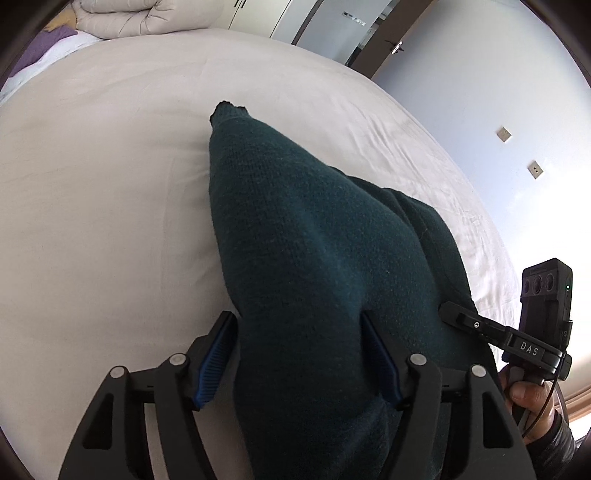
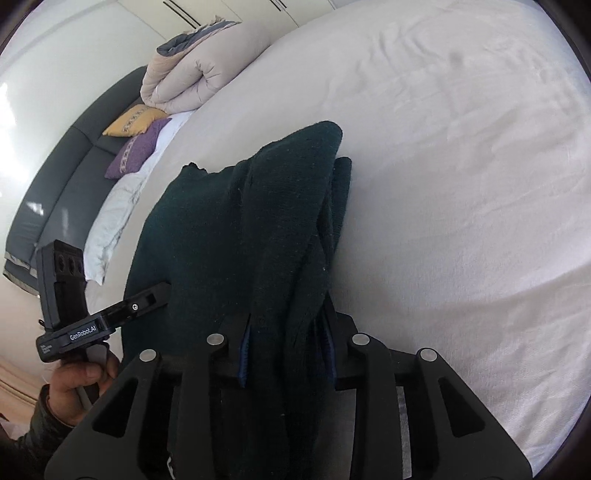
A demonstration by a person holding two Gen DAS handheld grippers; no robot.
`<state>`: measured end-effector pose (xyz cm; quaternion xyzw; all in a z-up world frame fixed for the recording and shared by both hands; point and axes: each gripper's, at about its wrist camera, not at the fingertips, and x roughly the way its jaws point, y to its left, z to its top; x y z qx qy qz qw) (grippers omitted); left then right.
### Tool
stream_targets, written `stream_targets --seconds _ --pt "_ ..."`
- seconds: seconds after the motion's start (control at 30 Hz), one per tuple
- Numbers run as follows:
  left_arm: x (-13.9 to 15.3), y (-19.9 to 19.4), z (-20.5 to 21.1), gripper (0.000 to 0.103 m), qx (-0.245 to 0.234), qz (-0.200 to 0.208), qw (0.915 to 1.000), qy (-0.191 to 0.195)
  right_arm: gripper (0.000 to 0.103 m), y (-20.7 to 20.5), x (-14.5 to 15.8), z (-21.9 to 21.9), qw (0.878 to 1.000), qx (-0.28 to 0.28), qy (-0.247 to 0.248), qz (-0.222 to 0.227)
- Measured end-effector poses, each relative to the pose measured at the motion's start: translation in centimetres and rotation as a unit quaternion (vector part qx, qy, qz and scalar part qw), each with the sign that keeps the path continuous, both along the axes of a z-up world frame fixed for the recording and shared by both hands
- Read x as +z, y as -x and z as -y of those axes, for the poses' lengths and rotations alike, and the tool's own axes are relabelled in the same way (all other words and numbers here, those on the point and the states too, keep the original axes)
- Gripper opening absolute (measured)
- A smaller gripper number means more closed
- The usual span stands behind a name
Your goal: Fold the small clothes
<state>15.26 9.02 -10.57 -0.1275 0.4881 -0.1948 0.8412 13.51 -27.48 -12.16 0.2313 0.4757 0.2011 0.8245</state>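
Observation:
A dark green knit garment point(image 1: 295, 229) hangs between both grippers over the white bed sheet point(image 1: 103, 192). My left gripper point(image 1: 299, 354) is shut on its near edge, with thick cloth filling the gap between the blue pads point(image 1: 214, 358). My right gripper point(image 2: 286, 350) is shut on another bunched part of the same garment point(image 2: 236, 221), which drapes in folds down to the sheet point(image 2: 461, 184). The right gripper also shows in the left wrist view point(image 1: 454, 314), touching the cloth's right side. The left gripper shows in the right wrist view point(image 2: 159, 291) at the cloth's left edge.
A folded beige duvet point(image 2: 184, 81) lies at the head of the bed, with a yellow pillow point(image 2: 133, 120) and a purple pillow point(image 2: 136, 151) against a dark headboard point(image 2: 66, 170). A wall with sockets point(image 1: 517, 151) and a doorway point(image 1: 347, 29) lie beyond the bed.

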Motion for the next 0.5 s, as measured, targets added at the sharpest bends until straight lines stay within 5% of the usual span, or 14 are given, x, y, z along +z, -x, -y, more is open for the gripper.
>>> stream_targets --seconds 0.17,0.27,0.5 --pt "1.5 2.2 -0.9 0.070 0.023 0.025 0.9994 -0.006 0.045 -0.6 0.5 1.2 0.999 -0.023 -0.029 -0.004" --pt "3.6 4.3 -0.6 0.077 0.036 0.082 0.9947 -0.050 0.052 0.3 1.5 2.4 0.999 -0.044 -0.012 0.001" --pt "9.9 9.4 0.5 0.103 0.069 0.245 0.9590 -0.125 0.055 4.5 4.7 5.1 0.994 -0.081 0.073 0.025"
